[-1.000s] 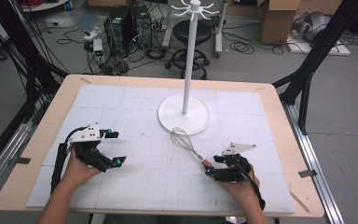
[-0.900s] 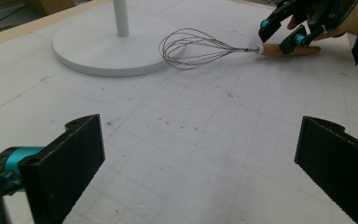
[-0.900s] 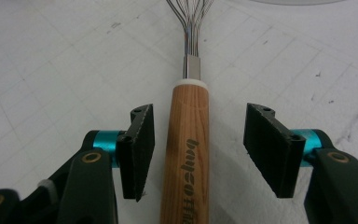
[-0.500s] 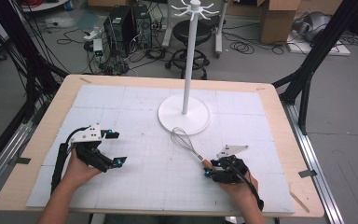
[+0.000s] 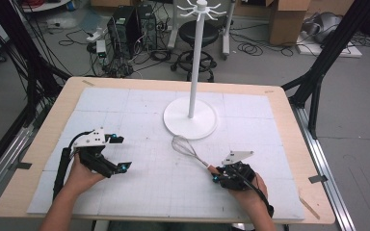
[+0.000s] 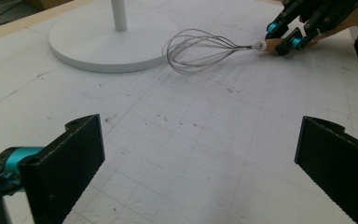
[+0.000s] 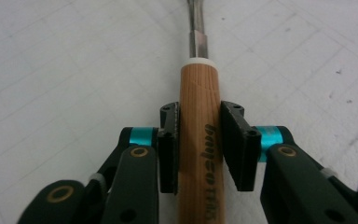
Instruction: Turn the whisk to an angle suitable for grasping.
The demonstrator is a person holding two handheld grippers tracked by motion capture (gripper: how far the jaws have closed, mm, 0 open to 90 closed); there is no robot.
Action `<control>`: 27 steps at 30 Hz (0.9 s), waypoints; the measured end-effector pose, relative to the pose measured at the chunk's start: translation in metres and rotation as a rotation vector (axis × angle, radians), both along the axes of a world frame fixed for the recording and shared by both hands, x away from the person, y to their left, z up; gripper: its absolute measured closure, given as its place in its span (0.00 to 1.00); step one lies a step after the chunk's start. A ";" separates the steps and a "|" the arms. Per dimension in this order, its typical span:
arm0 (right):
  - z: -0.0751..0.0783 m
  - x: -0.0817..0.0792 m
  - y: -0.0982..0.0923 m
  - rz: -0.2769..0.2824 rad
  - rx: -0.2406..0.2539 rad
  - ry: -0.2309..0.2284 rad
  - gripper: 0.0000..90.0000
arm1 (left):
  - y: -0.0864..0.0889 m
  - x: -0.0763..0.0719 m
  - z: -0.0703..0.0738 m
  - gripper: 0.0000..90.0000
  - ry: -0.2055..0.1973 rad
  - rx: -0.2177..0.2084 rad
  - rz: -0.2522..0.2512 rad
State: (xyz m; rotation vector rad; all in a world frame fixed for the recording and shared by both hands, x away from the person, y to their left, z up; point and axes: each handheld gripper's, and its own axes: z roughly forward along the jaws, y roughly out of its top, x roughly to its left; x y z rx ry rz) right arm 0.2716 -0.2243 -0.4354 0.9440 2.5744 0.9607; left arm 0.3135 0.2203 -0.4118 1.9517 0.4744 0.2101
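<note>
Two tools rest on the table (image 5: 270, 103). Your right tool (image 5: 215, 174) has just been closing and now pinches the whisk (image 5: 189, 149) by its wooden handle (image 7: 200, 121). The whisk lies flat, long axis running from that tool up-left, wire head just short of the stand (image 5: 191, 118). Your left tool (image 5: 118, 152), jaws spread and holding nothing, sits well apart. The stand's base is all that lies in the path.
</note>
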 end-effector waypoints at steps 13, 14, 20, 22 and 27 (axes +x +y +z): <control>0.000 -0.002 0.008 0.071 -0.023 -0.052 0.78 | 0.004 0.001 0.002 0.02 0.000 -0.022 0.019; 0.000 -0.002 0.009 0.077 -0.027 -0.056 0.78 | 0.005 0.000 0.003 0.02 -0.002 -0.027 0.020; 0.000 0.000 0.020 0.121 -0.046 -0.074 0.78 | 0.006 0.000 0.004 0.02 -0.005 -0.033 0.022; 0.002 0.001 0.028 0.137 -0.053 -0.072 0.78 | 0.007 -0.001 0.005 0.02 -0.008 -0.035 0.019; 0.001 0.009 0.050 0.193 -0.054 -0.074 0.78 | 0.009 -0.001 0.007 0.02 -0.010 -0.054 0.026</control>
